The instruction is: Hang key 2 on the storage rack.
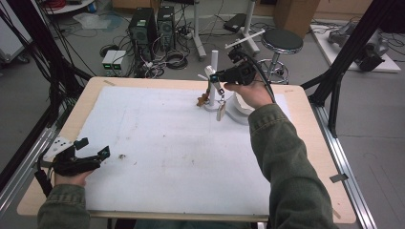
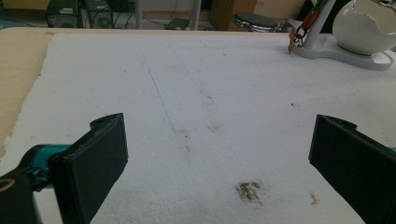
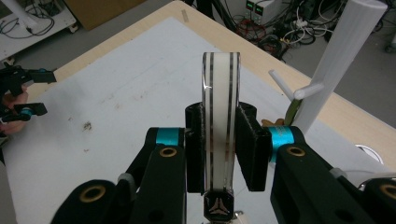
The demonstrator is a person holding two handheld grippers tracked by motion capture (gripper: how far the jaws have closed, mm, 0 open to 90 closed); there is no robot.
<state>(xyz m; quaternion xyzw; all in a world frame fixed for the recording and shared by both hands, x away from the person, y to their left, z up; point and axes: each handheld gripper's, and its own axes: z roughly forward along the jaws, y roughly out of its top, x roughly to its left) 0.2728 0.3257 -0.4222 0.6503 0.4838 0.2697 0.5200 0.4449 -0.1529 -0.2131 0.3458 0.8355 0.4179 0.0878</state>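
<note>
Right gripper (image 3: 219,140) clamped on white striped strap (image 3: 220,116) beside white peg stand (image 3: 336,65); left gripper (image 2: 219,154) spread wide, empty, over white mat (image 2: 196,116)

Grey concrete floor (image 1: 372,124) beyond the light wooden table (image 1: 305,138), littered with tangled black cables (image 1: 167,59). Two black desktop computer towers (image 1: 153,26) stand upright side by side, round black-seated chrome stool (image 1: 282,43) to their right. Brown cardboard box (image 1: 296,14) behind stool. Black metal frame struts (image 1: 353,47) either side.
</note>
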